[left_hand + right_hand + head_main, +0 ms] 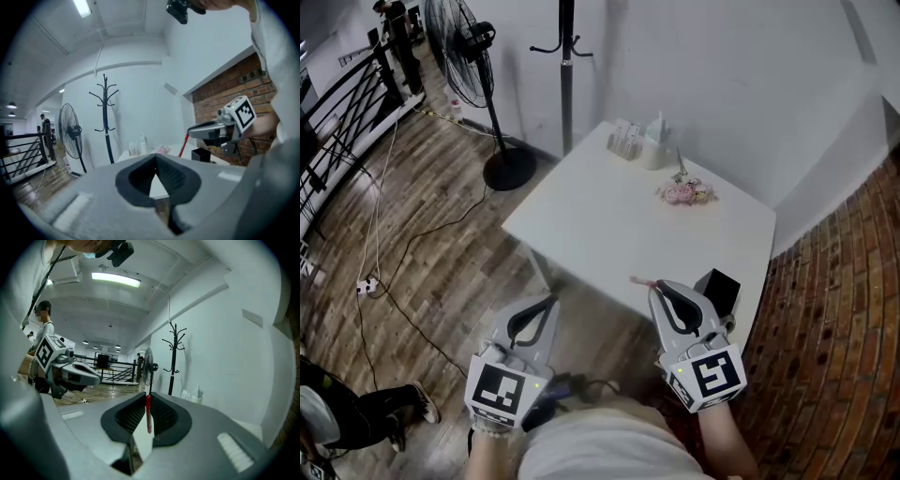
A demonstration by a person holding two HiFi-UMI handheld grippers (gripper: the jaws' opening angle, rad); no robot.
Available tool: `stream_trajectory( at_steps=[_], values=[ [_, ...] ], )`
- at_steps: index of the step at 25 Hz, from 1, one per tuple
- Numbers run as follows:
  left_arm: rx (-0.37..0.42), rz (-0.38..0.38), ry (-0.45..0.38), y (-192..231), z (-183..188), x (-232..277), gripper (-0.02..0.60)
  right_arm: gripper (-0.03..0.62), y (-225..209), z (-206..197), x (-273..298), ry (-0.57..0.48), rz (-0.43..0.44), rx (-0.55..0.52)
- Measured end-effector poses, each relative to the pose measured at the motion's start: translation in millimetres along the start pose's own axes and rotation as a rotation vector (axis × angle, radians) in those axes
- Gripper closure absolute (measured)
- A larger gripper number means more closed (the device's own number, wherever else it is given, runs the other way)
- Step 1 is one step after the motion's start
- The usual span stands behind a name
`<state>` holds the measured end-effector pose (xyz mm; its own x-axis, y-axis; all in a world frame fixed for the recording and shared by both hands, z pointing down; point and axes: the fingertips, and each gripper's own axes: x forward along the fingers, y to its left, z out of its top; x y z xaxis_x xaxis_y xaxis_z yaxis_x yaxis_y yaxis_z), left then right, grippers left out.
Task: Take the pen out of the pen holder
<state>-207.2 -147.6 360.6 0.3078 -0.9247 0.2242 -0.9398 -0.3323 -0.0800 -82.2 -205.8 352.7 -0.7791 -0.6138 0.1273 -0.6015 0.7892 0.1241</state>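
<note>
While the left tongs (549, 302) hang off the near-left corner of the tabletop (619, 216), out over the wooden floor, their own view shows the tips (156, 157) pressed together with nothing between them. They have no part in this step and are best kept where they are, well clear of the work.

Further right, the pen (643, 281) sits above the near edge of the tabletop. It is a slim stick with a red upper part and a paler, pinkish lower barrel. From the left gripper view it (183, 145) hangs tilted below the other tool's tips, and its lower end looks just clear of the white surface.

The right tongs (660, 287) are clenched on it. Their own view shows the ribbed pads (161, 413) closed around the pen (148, 416), which stands upright in the slot with the pinch near its red top.

Just beside it, to the right, is the pen holder (719, 292), a small black open-topped box near the tabletop's edge. The pen appears apart from it, so the lift-out seems essentially done. To finish well, I would keep the grip firm, since a thin smooth barrel pinched near one end can pivot or slide. I would also carry it away to the left so the lower end does not clip the holder's rim (200, 151).
</note>
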Motion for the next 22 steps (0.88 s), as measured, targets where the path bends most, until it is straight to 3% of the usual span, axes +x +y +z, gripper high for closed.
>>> stream_trajectory(
  at_steps=[5, 9, 13, 22],
  values=[
    [0.002, -0.001, 0.004, -1.8, 0.4, 0.9, 0.586, 0.56, -1.7, 0.0, -1.1, -0.001, -0.001, 0.003],
    [0.058, -0.008, -0.016, -0.3, 2.9, 2.0, 0.586, 0.56, -2.4, -0.3, -1.1, 0.0, -0.003, 0.003],
    [0.006, -0.002, 0.004, -2.4, 1.0, 1.6, 0.586, 0.56, -2.3, 0.0, -1.5, -0.001, -0.001, 0.001],
    [0.006, -0.002, 0.007, -2.3, -0.5, 2.5, 0.586, 0.56, -4.1, -1.0, -0.7, -0.001, -0.001, 0.001]
  ],
)
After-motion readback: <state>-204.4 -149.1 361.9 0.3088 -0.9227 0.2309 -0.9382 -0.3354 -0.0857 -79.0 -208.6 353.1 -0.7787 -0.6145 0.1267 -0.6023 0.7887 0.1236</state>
